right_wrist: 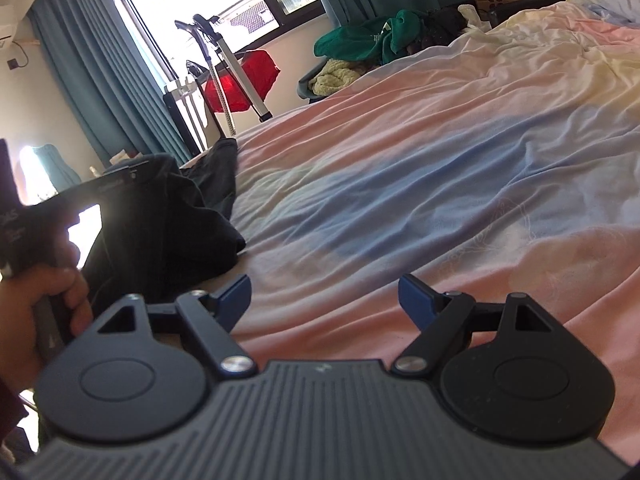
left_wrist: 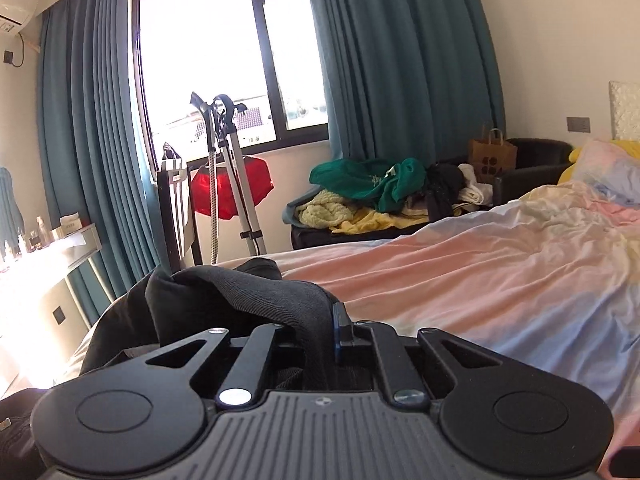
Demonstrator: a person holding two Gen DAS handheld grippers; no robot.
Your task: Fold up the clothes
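A black garment (left_wrist: 224,300) is bunched up at the left edge of the bed, and my left gripper (left_wrist: 320,328) is shut on a thick fold of it. From the right wrist view the same black garment (right_wrist: 168,232) hangs in a heap from the left gripper's body (right_wrist: 116,184), with one part trailing flat on the bed. My right gripper (right_wrist: 324,300) hovers low over the sheet just right of the garment, open, with nothing between its blue fingertips (right_wrist: 234,294). A hand (right_wrist: 36,304) grips the left tool's handle.
The bed (right_wrist: 440,160) carries a rumpled pink, blue and yellow sheet, with a pillow (left_wrist: 612,168) at its head. Beyond the far side lies a pile of clothes (left_wrist: 372,188) and a paper bag (left_wrist: 492,152). A garment steamer (left_wrist: 228,176) and a chair (left_wrist: 176,216) stand by the window.
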